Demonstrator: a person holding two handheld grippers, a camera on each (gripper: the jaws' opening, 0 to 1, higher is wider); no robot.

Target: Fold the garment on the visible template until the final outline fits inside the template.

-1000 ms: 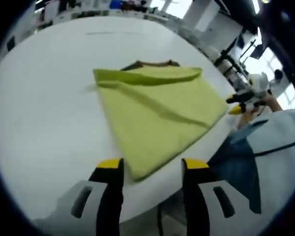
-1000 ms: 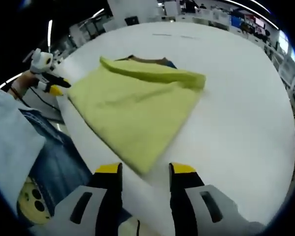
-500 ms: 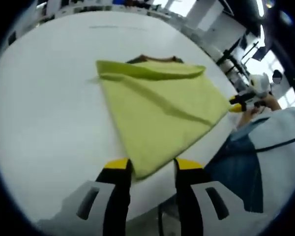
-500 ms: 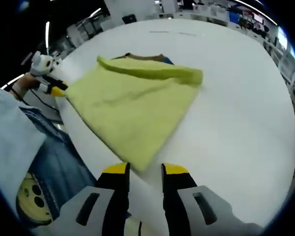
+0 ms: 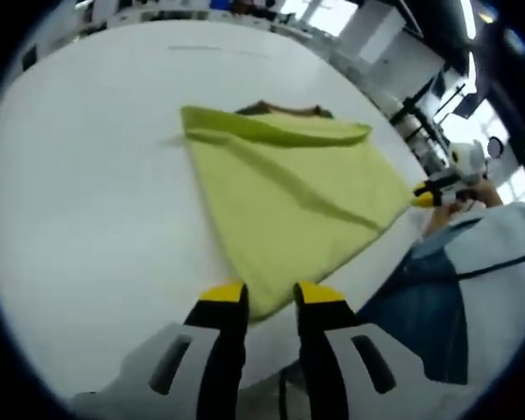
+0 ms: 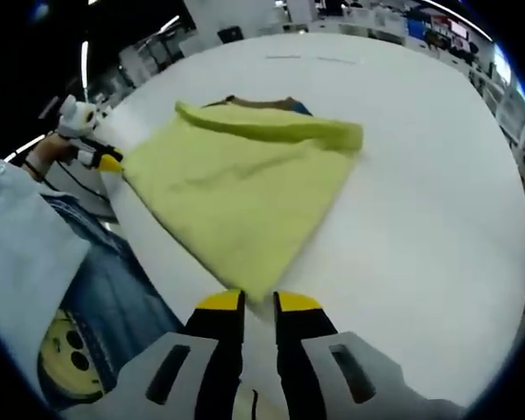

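The white worktop (image 5: 79, 201) carries the yellow-green garment (image 5: 289, 197), which lies near its front edge, partly folded, with a brown template (image 5: 284, 110) peeking out past its far fold. Each near corner of the garment sits between one pair of tongs: left tongs (image 5: 269, 302) and right tongs (image 6: 258, 304) are both nearly closed on the cloth, equally near, and the garment stretches away from both.

One yellow-green garment (image 5: 289, 201), one white table (image 5: 87, 175), and two claws.
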